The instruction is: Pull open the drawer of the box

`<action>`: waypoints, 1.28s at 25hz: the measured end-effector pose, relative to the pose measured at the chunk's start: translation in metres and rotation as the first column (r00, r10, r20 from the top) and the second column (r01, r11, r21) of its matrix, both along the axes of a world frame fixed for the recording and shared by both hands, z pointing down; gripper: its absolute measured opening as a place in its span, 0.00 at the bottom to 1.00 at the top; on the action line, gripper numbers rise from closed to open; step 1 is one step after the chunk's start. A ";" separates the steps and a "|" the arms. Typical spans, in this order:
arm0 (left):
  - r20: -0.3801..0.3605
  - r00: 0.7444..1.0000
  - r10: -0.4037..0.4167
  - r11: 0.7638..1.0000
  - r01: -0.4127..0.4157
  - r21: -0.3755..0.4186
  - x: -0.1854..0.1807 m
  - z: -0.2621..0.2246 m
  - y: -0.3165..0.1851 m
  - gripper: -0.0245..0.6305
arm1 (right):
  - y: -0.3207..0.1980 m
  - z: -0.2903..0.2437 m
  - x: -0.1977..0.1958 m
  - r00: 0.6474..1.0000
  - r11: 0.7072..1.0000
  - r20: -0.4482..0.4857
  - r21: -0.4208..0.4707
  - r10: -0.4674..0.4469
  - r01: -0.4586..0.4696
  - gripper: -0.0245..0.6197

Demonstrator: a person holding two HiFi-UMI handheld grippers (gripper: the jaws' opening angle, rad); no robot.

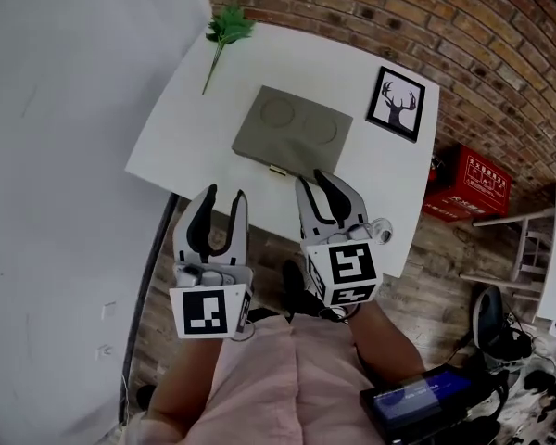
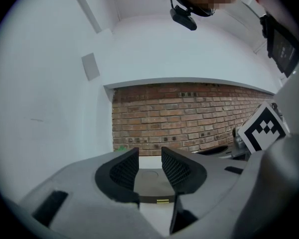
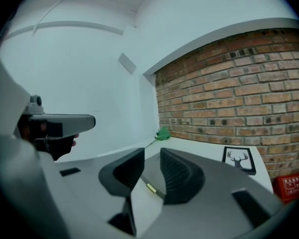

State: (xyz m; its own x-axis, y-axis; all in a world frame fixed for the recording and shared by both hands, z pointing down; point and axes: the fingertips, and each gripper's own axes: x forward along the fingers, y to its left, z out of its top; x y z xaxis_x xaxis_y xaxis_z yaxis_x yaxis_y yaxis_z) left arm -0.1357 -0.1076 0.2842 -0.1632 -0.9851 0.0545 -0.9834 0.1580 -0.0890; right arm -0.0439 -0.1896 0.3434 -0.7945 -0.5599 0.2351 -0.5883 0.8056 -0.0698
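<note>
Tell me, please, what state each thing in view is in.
box, its drawer shut.
left gripper, open, empty, clear of the box.
right gripper, open, empty, not on the drawer.
leaf sprig, lying flat.

Dull grey-green box (image 1: 292,130) on a white table (image 1: 195,119).
Yellow drawer handle (image 1: 278,170); green sprig (image 1: 228,26) at eleven o'clock, black-framed black-on-white stag print (image 1: 397,103) at two, red crate (image 1: 468,185) at four; red-brown brick wall (image 1: 398,7) beyond.
</note>
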 end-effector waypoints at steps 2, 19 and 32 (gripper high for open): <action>0.007 1.000 0.002 1.000 -0.003 0.017 -0.005 -0.008 -0.012 0.27 | -0.012 -0.007 -0.006 1.000 1.000 0.009 0.015 0.001 -0.001 0.20; 0.038 0.990 0.137 0.988 -0.139 0.063 -0.049 -0.036 -0.082 0.26 | -0.074 -0.037 -0.052 0.993 0.993 0.049 0.052 0.107 -0.110 0.20; -0.049 0.949 0.312 0.949 -0.313 -0.036 -0.069 0.020 -0.108 0.27 | -0.055 0.040 -0.060 0.970 0.960 -0.050 -0.137 0.238 -0.243 0.19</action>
